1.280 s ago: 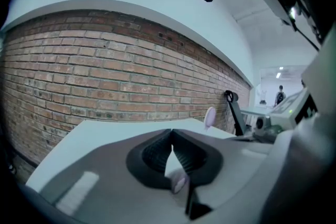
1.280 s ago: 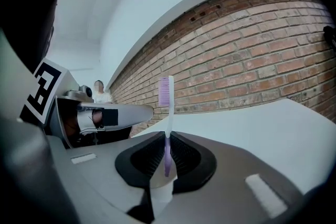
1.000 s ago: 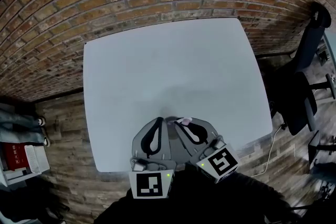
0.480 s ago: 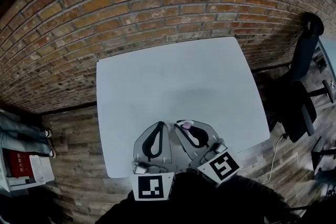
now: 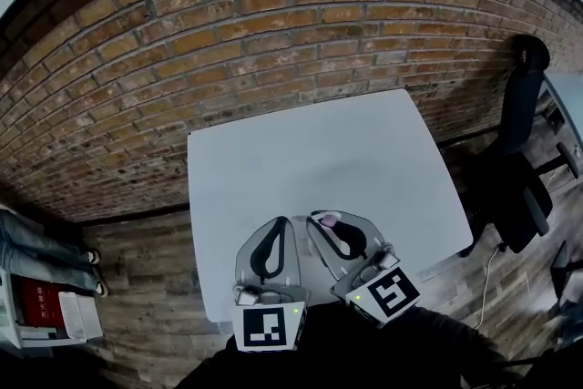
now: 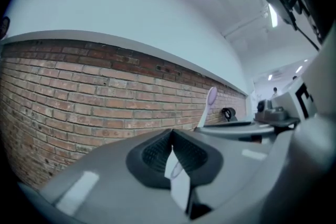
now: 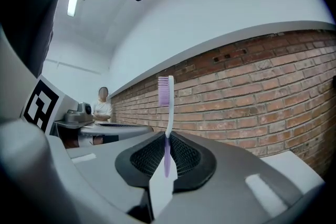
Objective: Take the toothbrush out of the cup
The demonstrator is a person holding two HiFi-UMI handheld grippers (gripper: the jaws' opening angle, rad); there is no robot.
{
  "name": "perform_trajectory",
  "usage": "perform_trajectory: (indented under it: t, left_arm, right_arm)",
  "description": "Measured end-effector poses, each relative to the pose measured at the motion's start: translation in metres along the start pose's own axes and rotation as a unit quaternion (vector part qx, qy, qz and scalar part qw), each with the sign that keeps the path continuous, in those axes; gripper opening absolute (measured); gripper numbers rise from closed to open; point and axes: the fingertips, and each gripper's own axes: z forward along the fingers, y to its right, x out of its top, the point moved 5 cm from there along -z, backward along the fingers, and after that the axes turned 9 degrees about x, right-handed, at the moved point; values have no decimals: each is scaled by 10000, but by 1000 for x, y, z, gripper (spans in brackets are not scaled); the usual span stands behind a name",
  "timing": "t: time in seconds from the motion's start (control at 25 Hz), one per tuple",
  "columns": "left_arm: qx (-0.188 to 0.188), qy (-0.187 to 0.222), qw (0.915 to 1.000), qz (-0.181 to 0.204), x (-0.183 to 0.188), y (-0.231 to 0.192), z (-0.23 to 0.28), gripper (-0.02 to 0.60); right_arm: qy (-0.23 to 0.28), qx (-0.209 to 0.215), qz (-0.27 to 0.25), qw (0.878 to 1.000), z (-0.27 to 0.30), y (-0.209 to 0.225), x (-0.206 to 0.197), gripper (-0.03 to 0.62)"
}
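We see the right claw [image 7: 167, 150] clamped on the toothbrush [image 7: 167, 113], which stands upright at frame centre with its bristles up. Left claw [image 6: 172, 157] is closed on nothing. In the head view both sit low centre, at the table [image 5: 328, 150] edge.

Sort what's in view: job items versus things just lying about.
Job:
- toothbrush, upright, clamped in the right gripper
- cup: not in view

Lying about:
- table
- chair
- brick wall
- a person's legs at the left edge of the head view
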Motion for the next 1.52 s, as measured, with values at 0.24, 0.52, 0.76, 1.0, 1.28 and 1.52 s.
perform_trajectory:
  t: [0.24, 0.52, 0.76, 1.0, 1.28, 1.52]
  left_arm:
    - [-347, -114, 9993, -2, -2, -6, -22, 8]
    - [-639, -440, 9970, -19, -26, -15, -59, 8]
    - [-786, -550, 9954, -11, -38, -3, -83, 8]
    - [-629, -260, 9977, 77, -22, 9, -89, 8]
    - [-551, -200, 9980, 230, -16, 27, -96, 8]
    - [-450, -138, 9985, 270, -11, 33, -96, 8]
  right_arm:
    - [-43, -306, 29, 9995, -7, -28, 1, 34]
    - [-188, -647, 149, 9976, -19, -73, -19, 34]
    - [-289, -744, 165, 9967, -40, -95, -29, 34]
    - [-96, -587, 69, 9982, -53, -91, -15, 34]
    - [36, -389, 37, 9992, -63, -86, -8, 34]
    - [87, -228, -28, 9997, -67, -84, -4, 34]
